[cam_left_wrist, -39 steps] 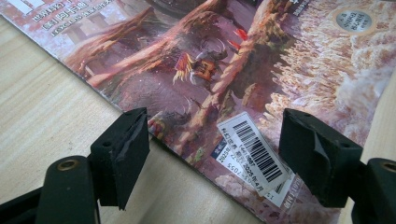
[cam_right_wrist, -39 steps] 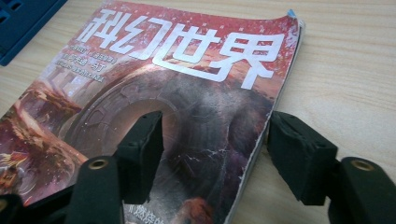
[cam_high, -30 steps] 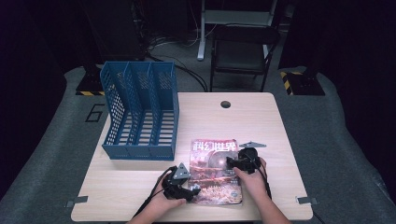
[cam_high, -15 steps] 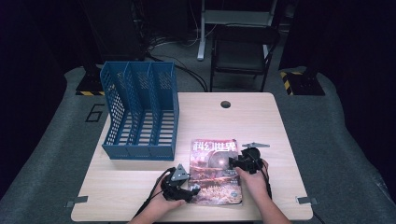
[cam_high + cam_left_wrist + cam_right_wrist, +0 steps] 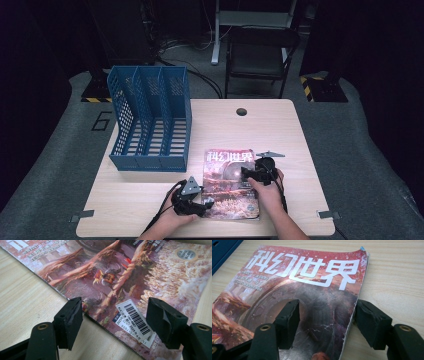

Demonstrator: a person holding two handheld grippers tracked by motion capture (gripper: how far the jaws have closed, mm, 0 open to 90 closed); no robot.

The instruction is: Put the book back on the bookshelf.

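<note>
A: What lies on the pale wooden table (image 5: pixel 150 200)?

B: A glossy red-brown magazine (image 5: pixel 227 172) with large white characters across its cover, flat near the table's front edge, just right of the blue perforated plastic file rack (image 5: pixel 150 125). A white barcode label (image 5: pixel 135 317) sits near its lower corner; the cover shows a round dark arch and twisted roots.

A: And the tongs?

B: The left gripper (image 5: pixel 113 315) stands wide, one jaw on the table, one over the cover, gripping nothing. The right gripper (image 5: pixel 325 317) has just been opening; its jaws straddle the magazine's right edge, holding nothing.
</note>
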